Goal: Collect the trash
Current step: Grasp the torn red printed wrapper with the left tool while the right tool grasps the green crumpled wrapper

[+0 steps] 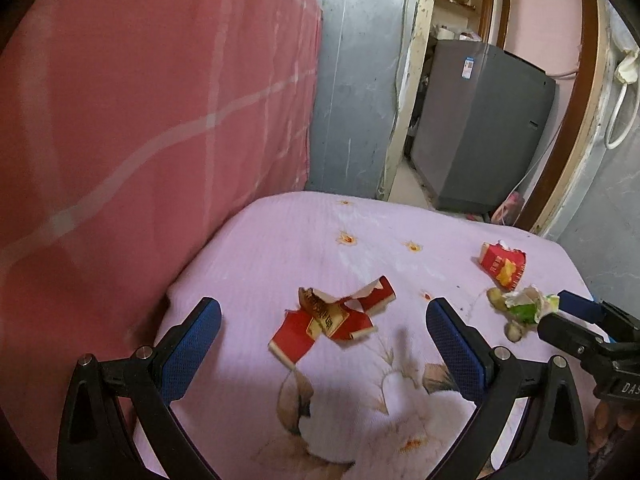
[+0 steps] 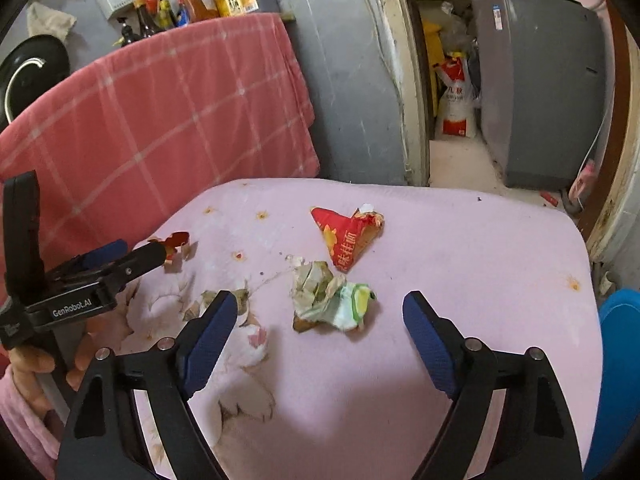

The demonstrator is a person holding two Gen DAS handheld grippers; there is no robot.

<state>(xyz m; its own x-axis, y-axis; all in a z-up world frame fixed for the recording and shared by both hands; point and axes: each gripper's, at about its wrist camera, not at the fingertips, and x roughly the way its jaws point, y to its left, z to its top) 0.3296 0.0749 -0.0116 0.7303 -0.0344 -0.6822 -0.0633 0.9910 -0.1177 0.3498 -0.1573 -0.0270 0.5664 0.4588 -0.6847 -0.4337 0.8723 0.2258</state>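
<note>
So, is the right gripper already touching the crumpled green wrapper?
Apart. In the right wrist view the right gripper is open, and pink cloth shows between each finger and the crumpled green wrapper.

Plenty of open pink sheet point(image 2: 460, 248) ahead of the right tool point(image 2: 320, 332), with only the crumpled green-and-white wrapper point(image 2: 332, 300) sitting between its spread fingers and the red packet point(image 2: 348, 236) just beyond. To its left the left tool point(image 1: 324, 332) pokes in over the torn red carton point(image 1: 332, 320). Further left, the pink checked blanket point(image 1: 160, 120) walls that whole side off, so there's no way through there.
</note>
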